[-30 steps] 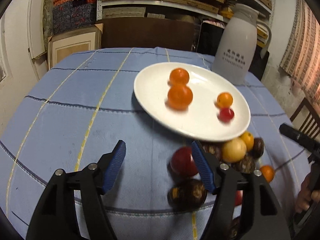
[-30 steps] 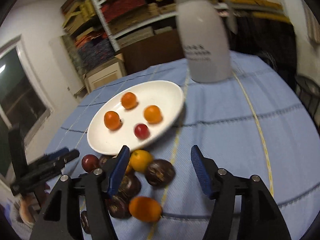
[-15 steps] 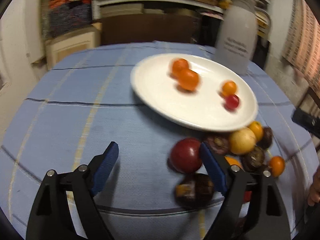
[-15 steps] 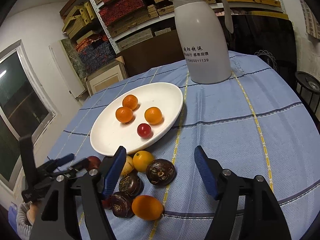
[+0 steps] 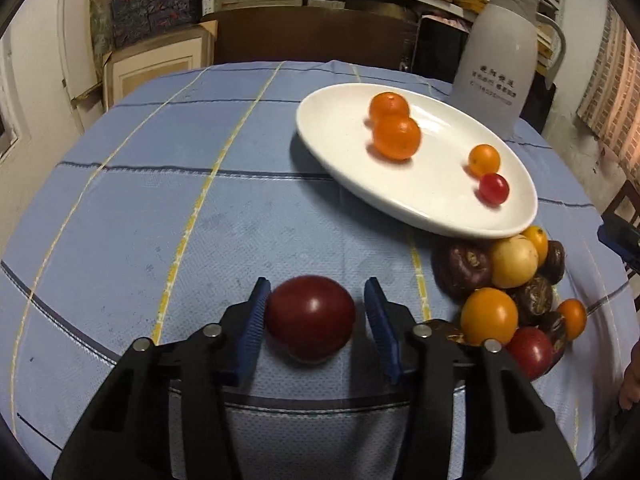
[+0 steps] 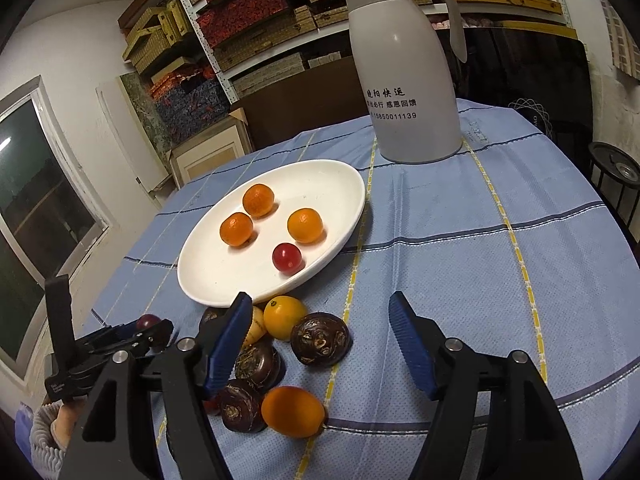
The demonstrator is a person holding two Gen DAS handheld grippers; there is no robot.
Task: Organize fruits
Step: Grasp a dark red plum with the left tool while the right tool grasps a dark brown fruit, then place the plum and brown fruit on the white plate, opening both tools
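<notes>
Bare tablecloth (image 5: pixel 168 208) lies open toward ten o'clock; plate (image 5: pixel 332 136) and fruit pile (image 5: pixel 508 292) crowd two o'clock.

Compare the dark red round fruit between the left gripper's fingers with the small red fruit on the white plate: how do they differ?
The dark red round fruit looks larger and deeper maroon; the small red fruit looks smaller and brighter red. The dark one sits on the blue checked tablecloth between the left gripper fingers; the small one lies on the white plate beside an orange fruit. Both are round, smooth and glossy.
</notes>
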